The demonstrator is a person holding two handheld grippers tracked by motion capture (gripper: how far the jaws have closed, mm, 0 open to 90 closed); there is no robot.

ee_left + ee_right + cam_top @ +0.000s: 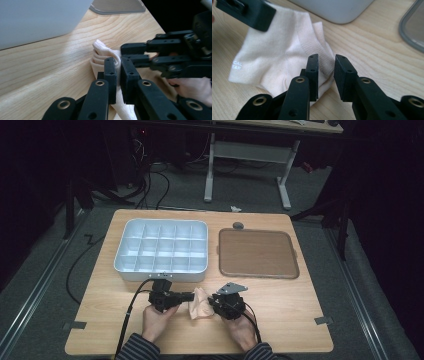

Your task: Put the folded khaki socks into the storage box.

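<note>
A pale peach sock (200, 305) lies folded on the wooden table between both grippers. My left gripper (191, 296) comes in from the left. In the left gripper view its jaws (118, 66) pinch a raised fold of the sock (102, 53). My right gripper (213, 301) sits at the sock's right side. In the right gripper view its jaws (326, 68) stand a little apart over the sock's edge (274, 57), and the fabric's corner lies in the gap. The left gripper's finger (249, 11) shows at the top left there.
A white compartment tray (161, 270) stands behind the grippers at the back left. A brown flat tray (258, 253) lies at the back right, with a small grey disc (238, 225) behind it. The table's front edge is close under the hands.
</note>
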